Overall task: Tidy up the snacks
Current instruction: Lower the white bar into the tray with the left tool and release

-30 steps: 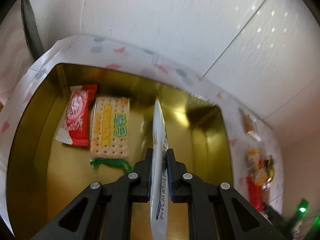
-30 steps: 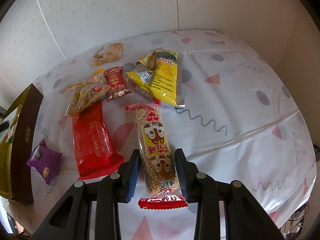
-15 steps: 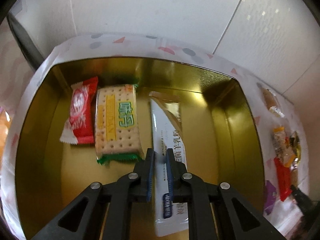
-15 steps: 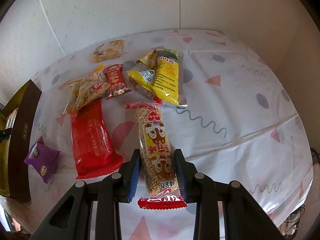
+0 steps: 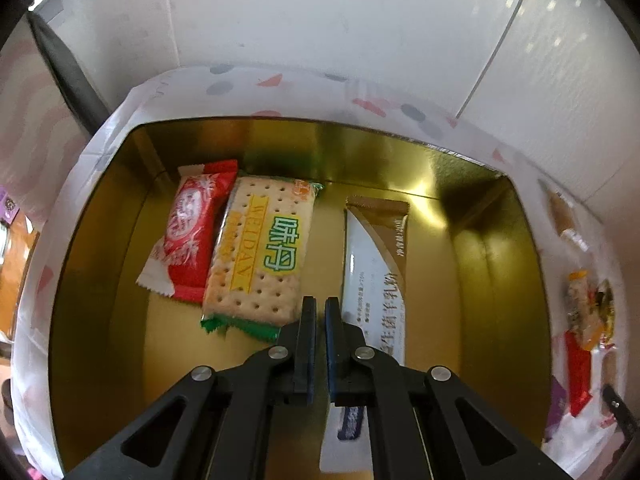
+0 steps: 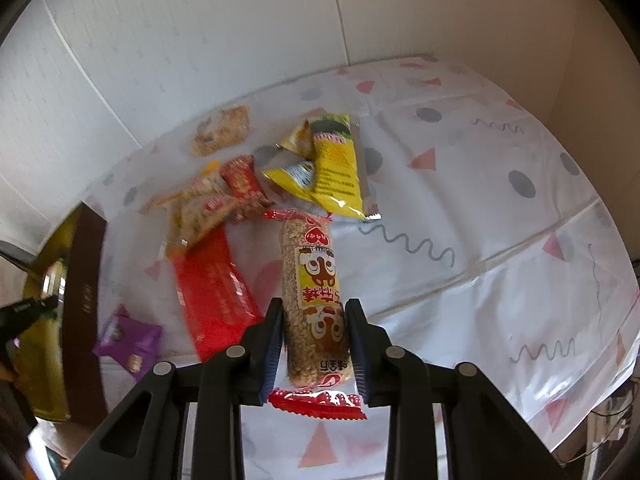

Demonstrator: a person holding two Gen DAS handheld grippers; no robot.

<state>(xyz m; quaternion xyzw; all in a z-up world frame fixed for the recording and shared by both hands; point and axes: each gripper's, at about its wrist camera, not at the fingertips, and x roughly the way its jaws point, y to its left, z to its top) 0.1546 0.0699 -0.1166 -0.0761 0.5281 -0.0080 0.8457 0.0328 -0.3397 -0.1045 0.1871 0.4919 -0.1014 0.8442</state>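
**Three snacks in the gold tin, a rice bar in the right tool**

The left tool [image 5: 317, 308] hangs over the gold tin [image 5: 496, 264]. Its two fingers stand almost together with only a thin gap, and nothing is between them. On the floor of the tin lie three snacks. The red wafer packet [image 5: 191, 232] is at 10 o'clock from the tool tip. The cracker pack [image 5: 260, 252] with yellow and green print lies just beside it, at 11 o'clock, and seems to overlap its right edge. The white and brown sachet [image 5: 374, 264] lies at 1 o'clock, apart from the crackers; its near end is hidden under the right finger.

The right tool [image 6: 314, 320] is clenched on the puffed rice bar [image 6: 314, 280], which has red ends and points to 12 o'clock. Behind it, on the counter [image 6: 480, 280] with a patterned cloth, lie a long red packet [image 6: 212, 292] at 10 o'clock, a purple packet [image 6: 128, 338] at 9 o'clock, a yellow bag [image 6: 332, 168] at 12 o'clock and some smaller snacks at 11 o'clock. This view is blurred.
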